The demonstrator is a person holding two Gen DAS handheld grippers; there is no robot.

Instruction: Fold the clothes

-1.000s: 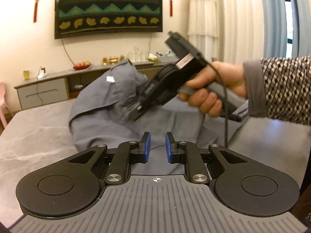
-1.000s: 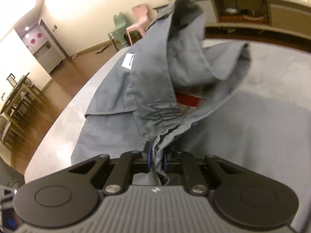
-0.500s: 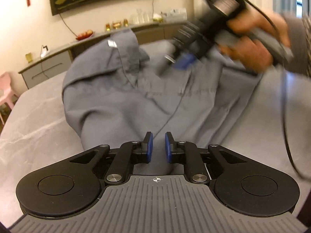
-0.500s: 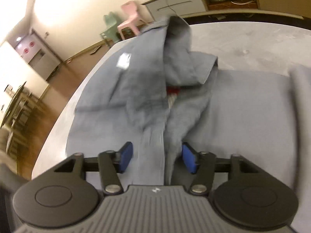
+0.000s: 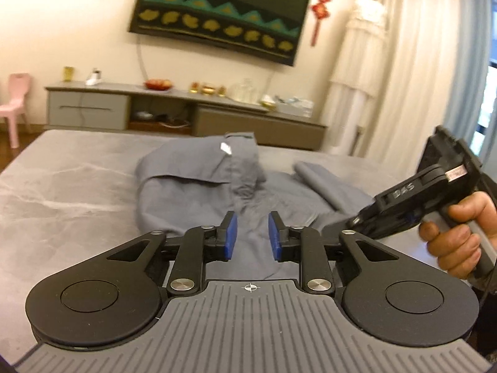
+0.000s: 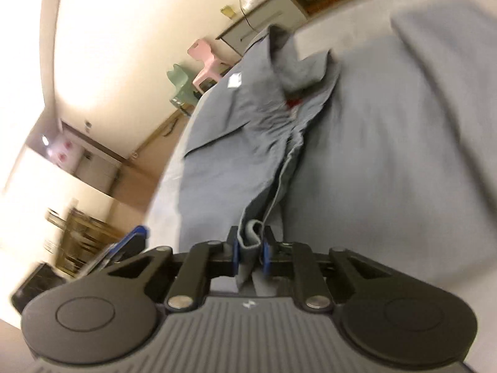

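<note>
A grey shirt (image 5: pixel 192 192) lies crumpled on the grey table (image 5: pixel 62 186), its collar with a white tag (image 5: pixel 226 148) bunched up at the far end. My left gripper (image 5: pixel 250 237) hovers open over the near part of the shirt, with nothing between its blue pads. In the right wrist view, my right gripper (image 6: pixel 251 253) is shut on a folded front edge of the shirt (image 6: pixel 372 143), which runs away toward the collar and a red label (image 6: pixel 293 102). A hand (image 5: pixel 456 233) holds the right tool low at the right of the left wrist view.
A long grey cabinet (image 5: pixel 186 118) with small items stands beyond the table's far edge. A pink chair (image 5: pixel 14 105) is at the far left, and curtains (image 5: pixel 403 62) hang at the right. Bare tabletop shows left of the shirt.
The right gripper let go of the lifted shirt, which dropped onto the table. It then came down to the near side and shut on the front edge. The left gripper tilted up.
</note>
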